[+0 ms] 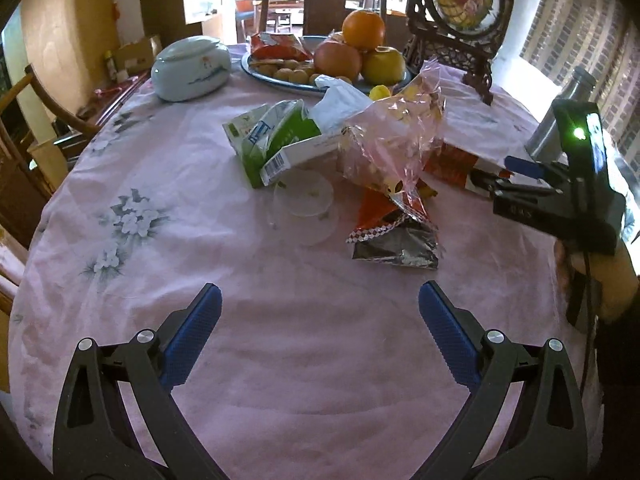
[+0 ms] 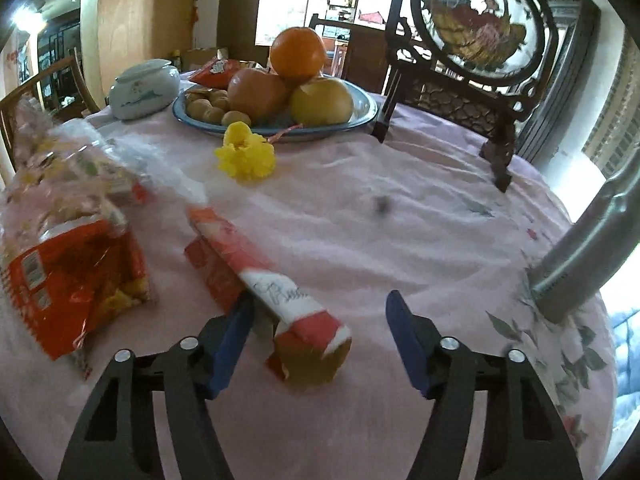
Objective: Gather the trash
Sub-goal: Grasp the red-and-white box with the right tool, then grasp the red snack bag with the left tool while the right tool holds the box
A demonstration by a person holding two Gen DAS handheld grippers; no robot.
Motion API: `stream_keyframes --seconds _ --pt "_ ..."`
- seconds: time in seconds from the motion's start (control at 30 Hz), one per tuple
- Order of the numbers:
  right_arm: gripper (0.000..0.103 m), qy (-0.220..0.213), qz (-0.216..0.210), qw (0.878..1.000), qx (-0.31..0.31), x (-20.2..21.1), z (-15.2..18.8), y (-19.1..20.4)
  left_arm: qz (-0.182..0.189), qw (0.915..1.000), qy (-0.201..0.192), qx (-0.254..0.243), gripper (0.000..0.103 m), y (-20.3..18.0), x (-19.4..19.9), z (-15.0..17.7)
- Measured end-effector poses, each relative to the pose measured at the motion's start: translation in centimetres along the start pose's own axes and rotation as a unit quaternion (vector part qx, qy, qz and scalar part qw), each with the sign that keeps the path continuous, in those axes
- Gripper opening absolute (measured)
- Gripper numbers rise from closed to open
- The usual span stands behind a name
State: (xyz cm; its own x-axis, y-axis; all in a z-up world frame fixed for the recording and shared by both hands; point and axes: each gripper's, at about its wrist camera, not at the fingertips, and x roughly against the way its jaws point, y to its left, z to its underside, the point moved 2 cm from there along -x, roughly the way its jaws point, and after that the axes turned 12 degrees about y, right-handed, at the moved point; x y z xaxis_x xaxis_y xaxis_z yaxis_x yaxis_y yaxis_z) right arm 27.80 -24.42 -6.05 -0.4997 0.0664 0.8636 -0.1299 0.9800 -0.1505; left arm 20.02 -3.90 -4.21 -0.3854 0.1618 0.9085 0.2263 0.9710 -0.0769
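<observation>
Right gripper (image 2: pixel 320 340) open, straddling the red-and-white carton (image 2: pixel 280 292) without pinching yet, lined up for pickup. Left gripper (image 1: pixel 320 336) open, empty above the bench (image 1: pixel 280 360).

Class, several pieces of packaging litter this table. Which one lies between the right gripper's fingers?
The long red-and-white carton, open end toward the camera. It lies between the open right gripper's fingers; the crumpled wrappers sit off to the left.

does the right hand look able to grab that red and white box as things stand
Probably yes. The box already lies between the open right tongs, its near end in the gap, with nothing on top of it; only the snack bag sits close by.
</observation>
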Motion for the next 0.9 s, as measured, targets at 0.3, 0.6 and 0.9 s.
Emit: stream_keyframes --seconds 0.3,0.6,0.9 --pt "0.010 0.020 -0.051 0.998 -0.022 -0.2 -0.4 -0.3 0.004 0.9996 0.013 0.023 0.095 1.4 -0.8 -0.1" --pt "0.010 0.014 -0.084 0.991 -0.100 5.5 5.2 -0.7 0.001 0.9994 0.012 0.032 0.095 1.6 -0.7 0.1" --pt "0.010 0.014 -0.094 0.989 -0.111 7.7 10.0 1.5 -0.008 0.9998 0.021 0.001 0.095 -1.0 -1.0 0.1"
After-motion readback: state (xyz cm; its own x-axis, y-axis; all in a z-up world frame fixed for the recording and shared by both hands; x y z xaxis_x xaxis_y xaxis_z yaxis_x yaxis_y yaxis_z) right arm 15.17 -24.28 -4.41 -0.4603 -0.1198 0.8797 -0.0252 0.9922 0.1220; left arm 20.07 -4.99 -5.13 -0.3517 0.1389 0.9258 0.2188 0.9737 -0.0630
